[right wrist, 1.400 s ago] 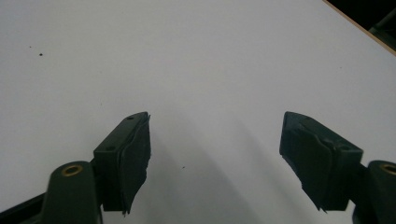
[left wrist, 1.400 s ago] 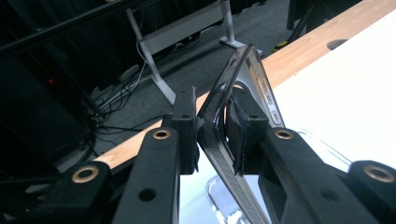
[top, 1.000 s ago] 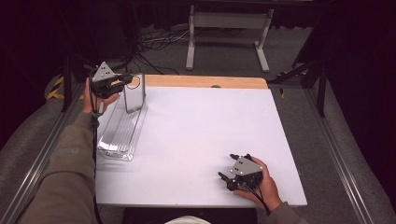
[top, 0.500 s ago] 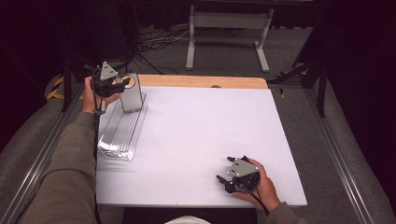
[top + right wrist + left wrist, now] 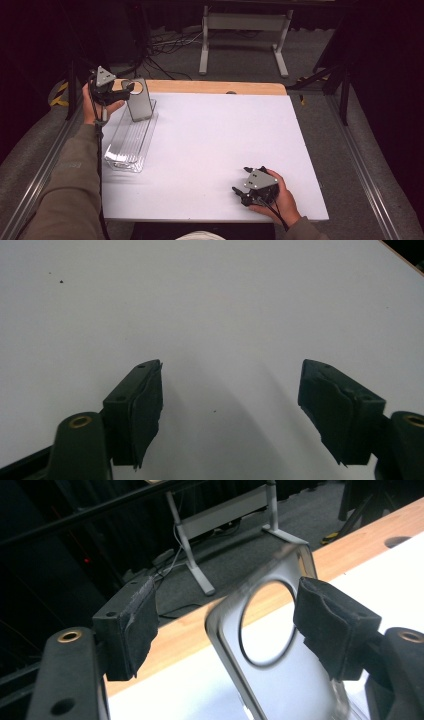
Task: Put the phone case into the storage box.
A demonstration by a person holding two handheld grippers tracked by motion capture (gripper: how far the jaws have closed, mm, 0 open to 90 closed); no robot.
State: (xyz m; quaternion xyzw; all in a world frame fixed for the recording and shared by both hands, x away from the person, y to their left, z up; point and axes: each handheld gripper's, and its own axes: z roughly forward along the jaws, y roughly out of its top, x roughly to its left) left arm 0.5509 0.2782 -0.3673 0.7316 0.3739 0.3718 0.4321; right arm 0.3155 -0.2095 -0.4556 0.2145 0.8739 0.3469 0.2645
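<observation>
Since the left gripper [image 5: 131,90] has just been opening its jaws, with the grey phone case [image 5: 138,100] between the pads but looking let go, I'd say the drop-off is basically done: case stands tilted at the far end of the clear tray [image 5: 131,145]. Right gripper [image 5: 240,192] sits spread and empty near the white table's [image 5: 215,145] front edge; beyond it, dark carpet, cables and a metal stand [image 5: 245,35].

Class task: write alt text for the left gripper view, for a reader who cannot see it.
A grey phone case with a round cut-out stands tilted between the left claw, whose black jaws have just been opening; one pad sits against its edge, the other stands apart. Behind lie the white table and a dark floor.
</observation>
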